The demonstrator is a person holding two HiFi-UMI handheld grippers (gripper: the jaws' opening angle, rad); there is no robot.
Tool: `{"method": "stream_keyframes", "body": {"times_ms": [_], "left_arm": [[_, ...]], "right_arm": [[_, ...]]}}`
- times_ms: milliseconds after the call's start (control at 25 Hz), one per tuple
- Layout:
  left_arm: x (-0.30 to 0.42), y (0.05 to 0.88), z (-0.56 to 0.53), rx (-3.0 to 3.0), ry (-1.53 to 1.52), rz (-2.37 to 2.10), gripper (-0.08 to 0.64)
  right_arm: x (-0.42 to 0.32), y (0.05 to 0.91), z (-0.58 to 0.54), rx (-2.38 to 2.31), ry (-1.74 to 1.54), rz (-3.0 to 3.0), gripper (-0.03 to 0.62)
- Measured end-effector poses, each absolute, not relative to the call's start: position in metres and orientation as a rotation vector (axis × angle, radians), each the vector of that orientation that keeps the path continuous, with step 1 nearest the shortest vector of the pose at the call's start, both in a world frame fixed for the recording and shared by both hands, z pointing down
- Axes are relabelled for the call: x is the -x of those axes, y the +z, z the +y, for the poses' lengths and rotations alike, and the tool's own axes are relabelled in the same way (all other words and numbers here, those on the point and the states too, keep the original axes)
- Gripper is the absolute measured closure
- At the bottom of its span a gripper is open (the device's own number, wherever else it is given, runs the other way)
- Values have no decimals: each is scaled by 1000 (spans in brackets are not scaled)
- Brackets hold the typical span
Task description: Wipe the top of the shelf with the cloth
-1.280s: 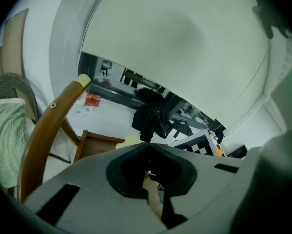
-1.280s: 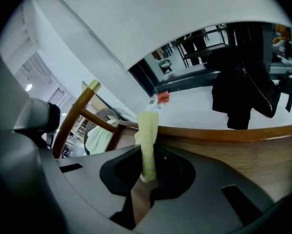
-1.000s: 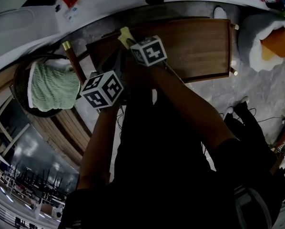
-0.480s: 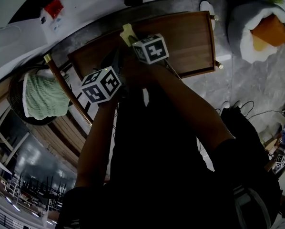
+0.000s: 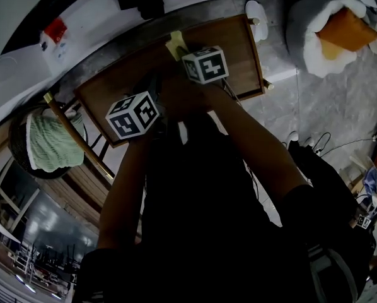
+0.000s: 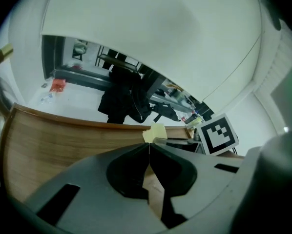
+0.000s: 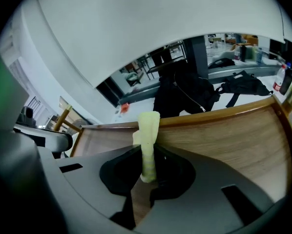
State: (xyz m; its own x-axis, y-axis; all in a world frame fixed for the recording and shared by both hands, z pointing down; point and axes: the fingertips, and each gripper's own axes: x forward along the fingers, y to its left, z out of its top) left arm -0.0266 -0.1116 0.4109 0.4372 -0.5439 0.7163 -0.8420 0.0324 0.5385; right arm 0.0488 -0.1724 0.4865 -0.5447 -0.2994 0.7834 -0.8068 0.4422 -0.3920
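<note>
The pale yellow cloth (image 7: 147,140) was pinched between the jaws of the right gripper (image 7: 147,154), and a folded strip of it stood up above the jaw tips. It was held over the wooden shelf top (image 7: 224,135), close to the far edge. Whether it touched the wood could not be told. The left gripper (image 6: 149,147) was held just beside the right one, and its jaws were pressed together with nothing between them. That view alone showed the right gripper's marker cube (image 6: 218,133). In the head view both pairs of jaws were hidden under the cubes and the dark arms, and only the tip of the cloth showed. A green towel (image 5: 50,145) in a round basket (image 5: 14,131), off the shelf's left end, was shown only there. A dark bag (image 7: 185,94) was seen beyond the far edge, its shape hard to make out.
</note>
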Motion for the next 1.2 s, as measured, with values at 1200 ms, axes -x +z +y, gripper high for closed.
{"method": "stream_keyframes", "body": {"times_ms": [1200], "left_arm": [[-14,398,-113,-1700,409,-1156,548]], "right_arm": [[-241,472,-226,-1466,1039,-1841,540]]}}
